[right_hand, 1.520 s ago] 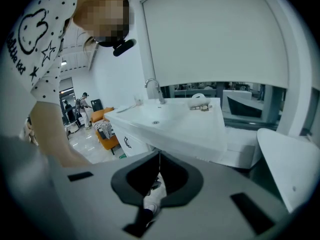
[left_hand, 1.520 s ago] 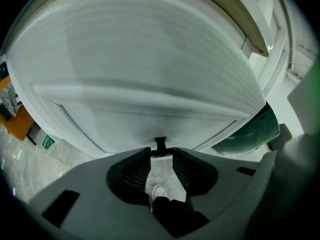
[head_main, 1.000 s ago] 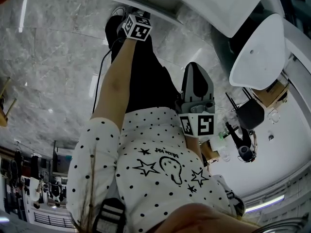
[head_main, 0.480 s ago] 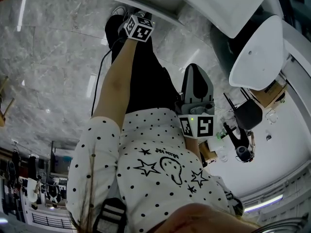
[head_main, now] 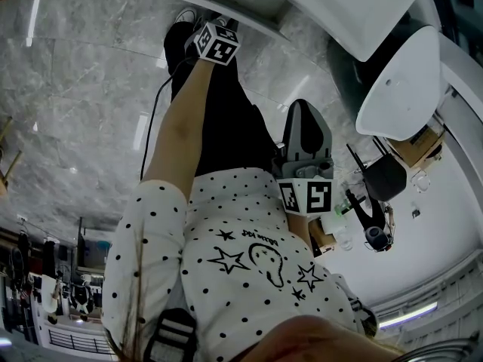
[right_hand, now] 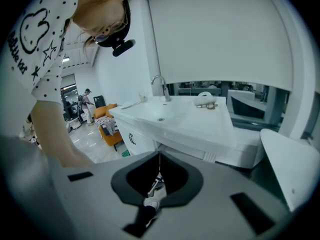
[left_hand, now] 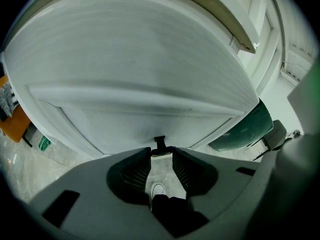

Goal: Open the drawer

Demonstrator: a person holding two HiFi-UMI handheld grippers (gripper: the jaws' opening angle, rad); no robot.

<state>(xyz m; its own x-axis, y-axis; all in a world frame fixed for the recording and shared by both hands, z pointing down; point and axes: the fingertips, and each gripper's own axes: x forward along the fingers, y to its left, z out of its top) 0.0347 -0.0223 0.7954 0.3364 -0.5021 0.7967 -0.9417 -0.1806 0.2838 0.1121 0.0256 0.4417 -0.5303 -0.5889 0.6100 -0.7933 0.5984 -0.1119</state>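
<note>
- The person stands on a grey marble floor in a white polka-dot shirt, facing a white washbasin cabinet.
- Their bare left arm reaches straight out and down toward the cabinet, holding the left gripper at its end.
- The left gripper's jaws are closed on a small black handle, which sits pinched between the jaw tips.
- That handle is fixed to the white drawer front, which fills nearly all of the left gripper view. The drawer is low on the cabinet, under the countertop.
- Below the jaws, the person's white shoe shows on the floor.
- The right gripper is held close against the person's waist, well away from the drawer. Its jaws are pressed together with nothing between them.
- The right gripper view looks across the cabinet top: a white sink basin with a chrome tap behind it.
</note>
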